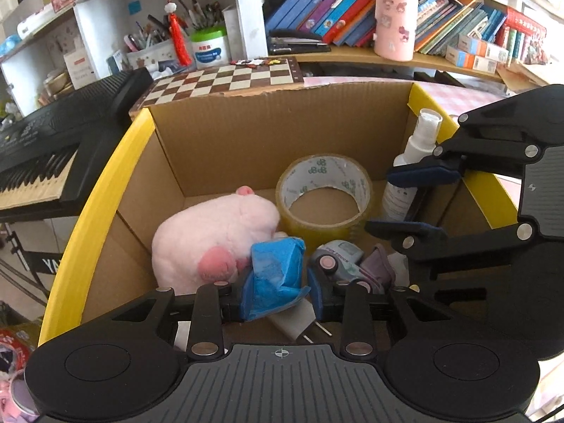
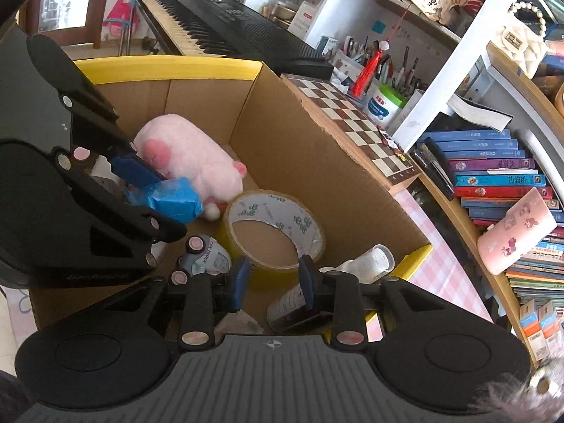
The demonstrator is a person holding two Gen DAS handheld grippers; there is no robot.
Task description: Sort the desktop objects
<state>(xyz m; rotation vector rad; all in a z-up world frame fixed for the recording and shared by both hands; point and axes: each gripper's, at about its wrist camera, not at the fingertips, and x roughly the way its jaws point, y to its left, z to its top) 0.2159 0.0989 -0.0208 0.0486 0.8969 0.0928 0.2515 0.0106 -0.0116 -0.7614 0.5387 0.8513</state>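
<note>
A cardboard box (image 1: 218,134) with yellow edges holds a pink plush pig (image 1: 211,236), a roll of clear tape (image 1: 324,194), a toy truck (image 1: 338,259), a white spray bottle (image 1: 412,169) and a white charger plug (image 1: 299,324). My left gripper (image 1: 278,292) is shut on a blue tissue packet (image 1: 275,275) and holds it inside the box, beside the pig. My right gripper (image 2: 273,282) is open and empty over the box's right side, just above the tape (image 2: 275,229) and next to the spray bottle (image 2: 352,275). The right gripper also shows in the left wrist view (image 1: 419,201).
A chessboard (image 1: 225,81) lies behind the box, a black keyboard (image 1: 53,134) to its left. Shelves with books (image 1: 352,10), a pink cup (image 1: 394,21) and pen holders (image 1: 151,42) stand behind. A pink checked tablecloth (image 2: 440,246) lies right of the box.
</note>
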